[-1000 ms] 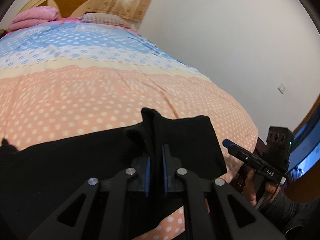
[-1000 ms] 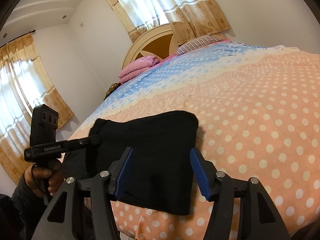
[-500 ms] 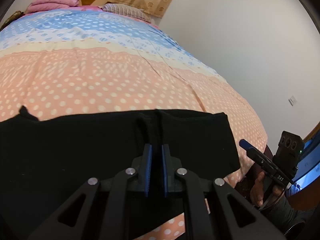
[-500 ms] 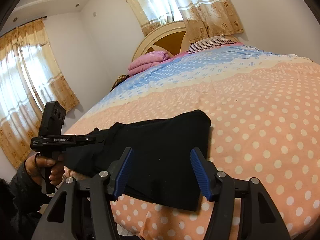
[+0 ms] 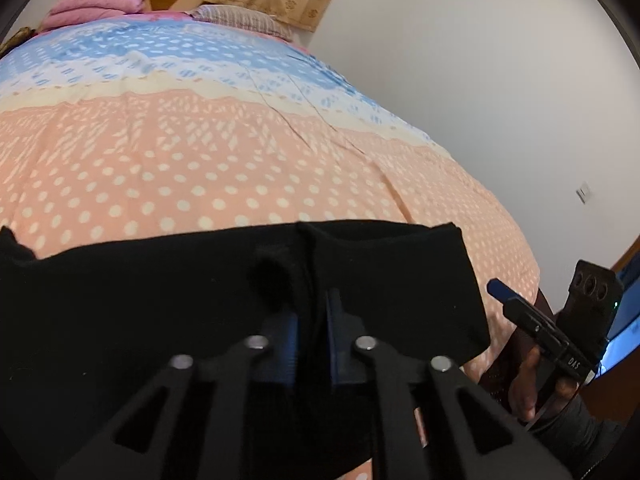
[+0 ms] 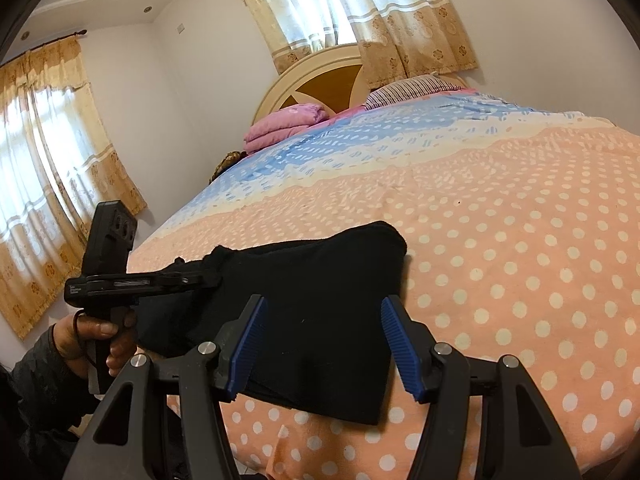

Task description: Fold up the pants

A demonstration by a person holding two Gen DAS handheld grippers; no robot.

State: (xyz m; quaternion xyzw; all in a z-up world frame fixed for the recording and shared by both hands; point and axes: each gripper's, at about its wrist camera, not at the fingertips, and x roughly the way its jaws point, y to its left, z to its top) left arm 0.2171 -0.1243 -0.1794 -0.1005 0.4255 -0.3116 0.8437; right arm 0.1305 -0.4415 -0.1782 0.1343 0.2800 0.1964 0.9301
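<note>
Black pants point(image 5: 160, 300) lie folded across the near edge of the bed; they also show in the right wrist view point(image 6: 312, 300). My left gripper point(image 5: 312, 320) is shut on a pinched fold of the pants. In the right wrist view the left gripper point(image 6: 200, 278) reaches in from the left and holds the pants' left end. My right gripper point(image 6: 324, 344) is open and empty, its blue pads either side of the pants' near right part, just above them. In the left wrist view the right gripper point(image 5: 516, 300) is off the bed's right corner.
The bed point(image 6: 520, 220) has a peach polka-dot and blue patterned cover. A pink folded blanket point(image 6: 288, 122) and a striped pillow point(image 6: 408, 88) lie by the headboard. Curtained windows stand behind and left. A white wall point(image 5: 500, 80) runs along the bed's right side.
My left gripper has lowered the pinched fold toward the bed, and the cloth now lies flatter and wider. My right gripper stayed open over the pants' right part.
</note>
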